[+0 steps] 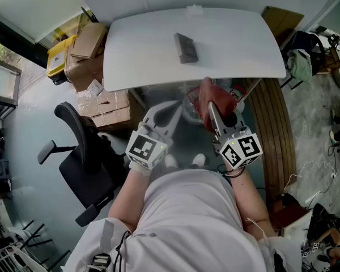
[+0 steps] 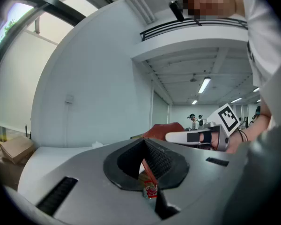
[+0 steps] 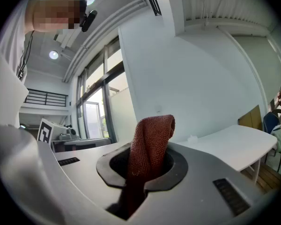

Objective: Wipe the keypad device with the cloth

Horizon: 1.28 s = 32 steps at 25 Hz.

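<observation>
The right gripper [image 3: 147, 165] has its two jaws closed on a red woven cloth [image 3: 152, 139]. The cloth passes between them, stands up above their tips and folds over at its top. The left gripper [image 2: 144, 149] has its jaws pressed together, and no object is between them. A thin reddish line shows along the seam, and I cannot tell what it is. The two grippers are side by side, close to the person's body, and the cloth hangs just to the right of the left gripper's tips. The keypad device [image 1: 185, 47], a small dark grey block, lies on the white table [image 1: 232, 44] well ahead of both grippers, apart from the cloth. An office chair [image 1: 85, 163] stands to the left of the left gripper.
</observation>
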Available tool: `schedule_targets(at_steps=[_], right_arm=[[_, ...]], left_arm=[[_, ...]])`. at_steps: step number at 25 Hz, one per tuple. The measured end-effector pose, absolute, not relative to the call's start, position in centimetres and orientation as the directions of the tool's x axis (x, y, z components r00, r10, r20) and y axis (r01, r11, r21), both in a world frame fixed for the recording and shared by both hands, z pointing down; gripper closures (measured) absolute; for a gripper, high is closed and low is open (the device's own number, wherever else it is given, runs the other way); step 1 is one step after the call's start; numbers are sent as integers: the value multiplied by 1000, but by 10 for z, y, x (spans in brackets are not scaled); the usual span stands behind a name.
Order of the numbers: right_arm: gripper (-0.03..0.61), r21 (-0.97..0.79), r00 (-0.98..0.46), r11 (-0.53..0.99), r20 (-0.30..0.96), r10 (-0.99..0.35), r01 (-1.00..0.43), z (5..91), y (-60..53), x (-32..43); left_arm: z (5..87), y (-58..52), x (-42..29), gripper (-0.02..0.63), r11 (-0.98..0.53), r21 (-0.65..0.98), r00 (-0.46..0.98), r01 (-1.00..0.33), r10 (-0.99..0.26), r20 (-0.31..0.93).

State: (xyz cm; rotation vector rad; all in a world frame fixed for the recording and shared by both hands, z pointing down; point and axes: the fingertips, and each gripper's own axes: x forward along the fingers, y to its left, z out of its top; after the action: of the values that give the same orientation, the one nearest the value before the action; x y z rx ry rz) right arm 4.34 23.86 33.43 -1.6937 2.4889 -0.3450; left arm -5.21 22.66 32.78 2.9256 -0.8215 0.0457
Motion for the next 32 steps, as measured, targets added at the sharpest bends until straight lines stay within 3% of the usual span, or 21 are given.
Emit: schedule_targets(at_steps=[17, 32], right_arm=[[525, -279, -405, 390, -2, -914, -877, 336, 257, 115], [525, -306, -374, 345, 39, -927, -887, 357, 205, 136]], left_arm=[[326, 248, 21, 604, -840, 99, 846, -533, -527, 87], [357, 184, 24, 604, -810, 98, 815, -578, -567, 120]])
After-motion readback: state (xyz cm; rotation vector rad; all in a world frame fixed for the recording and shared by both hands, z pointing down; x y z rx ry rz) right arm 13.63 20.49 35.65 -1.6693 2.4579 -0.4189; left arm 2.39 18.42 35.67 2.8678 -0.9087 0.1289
